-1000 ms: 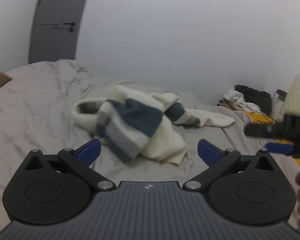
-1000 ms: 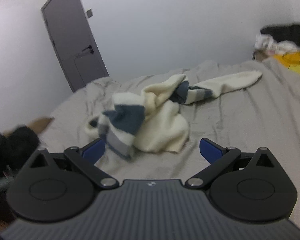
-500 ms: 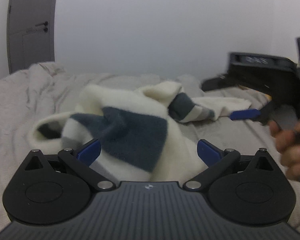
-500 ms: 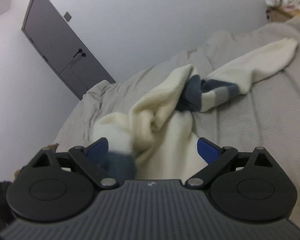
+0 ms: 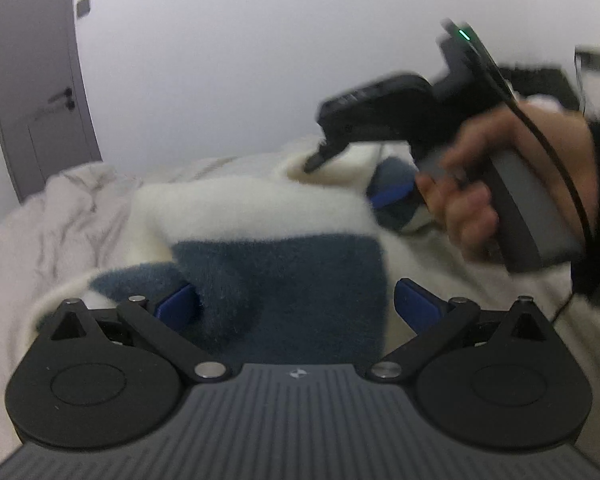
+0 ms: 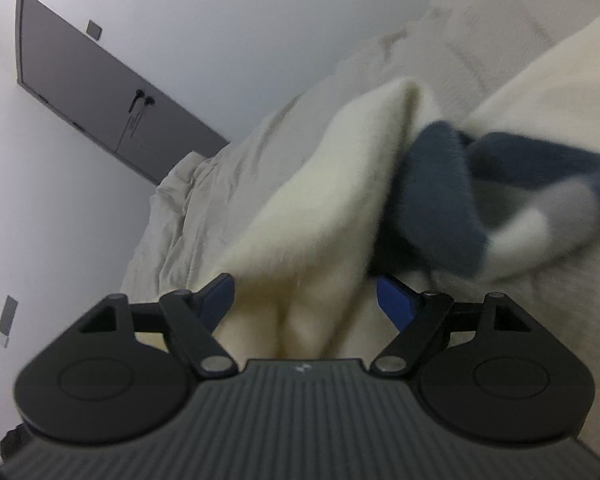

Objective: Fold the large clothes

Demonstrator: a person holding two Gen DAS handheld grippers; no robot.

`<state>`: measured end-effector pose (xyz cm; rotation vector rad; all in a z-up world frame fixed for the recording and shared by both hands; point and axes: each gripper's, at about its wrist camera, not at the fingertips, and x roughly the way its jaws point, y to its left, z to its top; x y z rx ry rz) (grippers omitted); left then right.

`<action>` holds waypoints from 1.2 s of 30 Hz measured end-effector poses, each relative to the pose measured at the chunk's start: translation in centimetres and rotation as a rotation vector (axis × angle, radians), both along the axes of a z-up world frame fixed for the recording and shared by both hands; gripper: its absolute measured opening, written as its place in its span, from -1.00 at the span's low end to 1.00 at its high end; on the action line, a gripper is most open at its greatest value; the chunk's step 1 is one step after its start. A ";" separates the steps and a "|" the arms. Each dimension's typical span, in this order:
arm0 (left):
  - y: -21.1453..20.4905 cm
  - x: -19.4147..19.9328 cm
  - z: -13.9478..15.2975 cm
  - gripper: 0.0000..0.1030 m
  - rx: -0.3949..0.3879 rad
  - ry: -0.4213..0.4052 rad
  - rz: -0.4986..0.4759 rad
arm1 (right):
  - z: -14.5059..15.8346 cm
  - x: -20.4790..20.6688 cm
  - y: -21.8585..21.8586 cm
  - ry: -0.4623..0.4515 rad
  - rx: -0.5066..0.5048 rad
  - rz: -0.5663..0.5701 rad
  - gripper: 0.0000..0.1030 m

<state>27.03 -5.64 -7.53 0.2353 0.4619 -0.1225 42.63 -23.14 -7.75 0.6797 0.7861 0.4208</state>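
Fluffy cream sweater with dark blue and grey stripes (image 5: 276,264) lies bunched on wrinkled beige bed cover (image 5: 56,220). Left tongs (image 5: 296,304) gape wide, blue panel between pads, nothing clamped; likely lining up first grab. Right tongs (image 6: 305,295) closing around raised cream fold, pads not yet pressing, apparently to lift and spread heap. Person's hand (image 5: 512,184) holds right tool. Beyond: grey door (image 6: 112,92), white wall.

Sweater (image 5: 260,216): fluffy cream knit with broad dark-blue blocks and pale grey bands. Bed (image 5: 40,232): light beige-grey cover. Door (image 6: 100,92): flat grey with dark handle. Both grippers: black bodies, ribbed grey housings, blue fingers (image 5: 414,304). Wall (image 5: 260,60): plain white.
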 end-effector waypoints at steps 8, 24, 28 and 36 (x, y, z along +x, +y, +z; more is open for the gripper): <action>-0.4 0.4 -1.6 0.32 0.219 -0.016 0.057 | -1.2 4.8 1.7 0.078 0.038 0.015 0.59; 11.5 -2.9 4.9 -0.73 -0.084 -0.111 0.347 | 6.9 0.3 1.5 -0.159 -0.084 -0.007 -0.74; 14.2 -6.1 6.2 -0.74 -0.124 -0.161 0.387 | 9.7 -3.9 0.4 -0.240 -0.070 -0.046 -0.74; 16.4 -15.4 9.6 -0.75 -0.128 -0.306 0.407 | 13.1 -15.9 -3.8 -0.335 -0.057 -0.123 -0.74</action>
